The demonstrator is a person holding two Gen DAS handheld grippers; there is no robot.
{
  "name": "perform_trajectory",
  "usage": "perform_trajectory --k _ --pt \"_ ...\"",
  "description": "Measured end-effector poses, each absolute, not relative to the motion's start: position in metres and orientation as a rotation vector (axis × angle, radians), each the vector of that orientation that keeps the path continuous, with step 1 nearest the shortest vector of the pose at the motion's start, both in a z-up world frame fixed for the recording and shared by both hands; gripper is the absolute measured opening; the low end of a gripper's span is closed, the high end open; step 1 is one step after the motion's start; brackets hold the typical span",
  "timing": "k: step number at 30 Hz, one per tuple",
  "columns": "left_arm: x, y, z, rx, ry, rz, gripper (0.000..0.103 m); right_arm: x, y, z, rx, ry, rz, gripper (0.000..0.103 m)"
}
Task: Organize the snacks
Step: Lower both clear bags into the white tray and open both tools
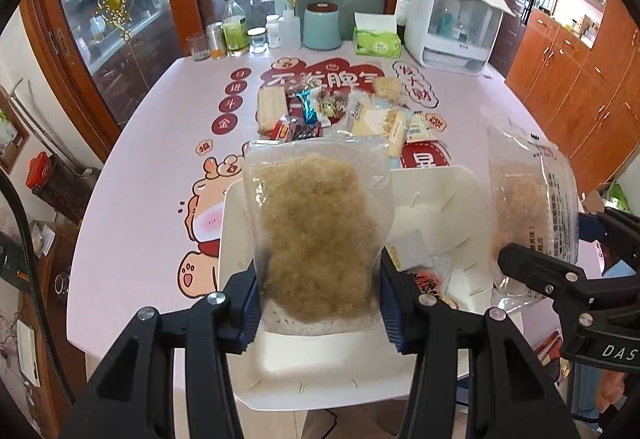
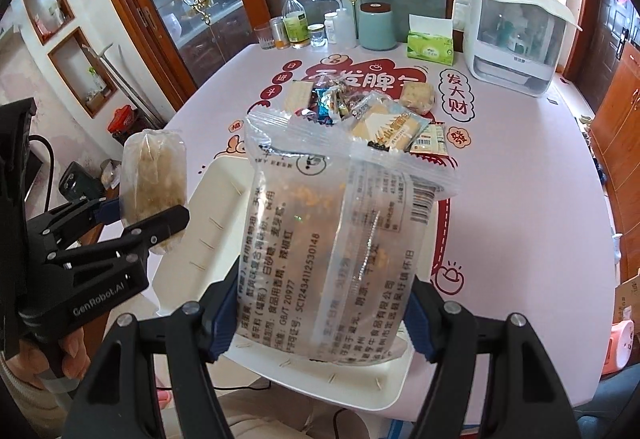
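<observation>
So both claws have a snack bag each right now. The left claw (image 1: 320, 303) is clamped on a clear plastic packet of golden-brown crispy snack (image 1: 316, 235), blue pads pressing its two lower sides, packet standing upright between the fingers. The right claw (image 2: 320, 323) is clamped the same way on a second clear plastic packet with black printed text and a barcode on its back (image 2: 332, 251), gripped near its bottom, top seal pointing up and away.

Both packets hang over a white folded cardboard box with an open top (image 1: 436, 199), which sits at the near edge of the pink worktop with red cartoon prints and characters (image 1: 160, 143). From the left camera you can see the right claw's packet off to the right, above the box's right side. From the right camera the left claw's packet shows on the left, over the box's left edge. Neither packet looks like it's touching the box floor, though I can't tell for sure.

Further back in the middle of the worktop there's a loose pile of small wrapped snacks (image 1: 340, 111), crackers, blue and red candy wrappers, flat yellow packs. Along the far edge: a green tissue box (image 1: 376, 39), a teal ceramic canister with a dark lid (image 1: 321, 25), a few bottles and jars (image 1: 240, 31), and a white plastic countertop cabinet with a clear front (image 1: 452, 23).
</observation>
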State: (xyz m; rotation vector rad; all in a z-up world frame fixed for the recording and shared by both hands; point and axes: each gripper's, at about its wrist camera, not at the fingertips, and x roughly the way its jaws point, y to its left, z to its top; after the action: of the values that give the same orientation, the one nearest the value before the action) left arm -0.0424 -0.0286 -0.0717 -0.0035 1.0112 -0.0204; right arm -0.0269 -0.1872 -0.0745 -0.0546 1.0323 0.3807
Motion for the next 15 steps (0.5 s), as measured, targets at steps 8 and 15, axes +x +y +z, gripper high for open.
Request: perform_trajectory --k 8,15 --pt "-0.042 -0.029 -0.066 0.031 0.967 0.007 0.096 -0.022 -0.181 -0.077 -0.047 1.008 0.378 0.077" --pt "-0.035 -0.025 -0.068 -0.012 0.993 -0.004 0.097 -0.024 -0.180 -0.065 -0.055 0.955 0.379 0.084"
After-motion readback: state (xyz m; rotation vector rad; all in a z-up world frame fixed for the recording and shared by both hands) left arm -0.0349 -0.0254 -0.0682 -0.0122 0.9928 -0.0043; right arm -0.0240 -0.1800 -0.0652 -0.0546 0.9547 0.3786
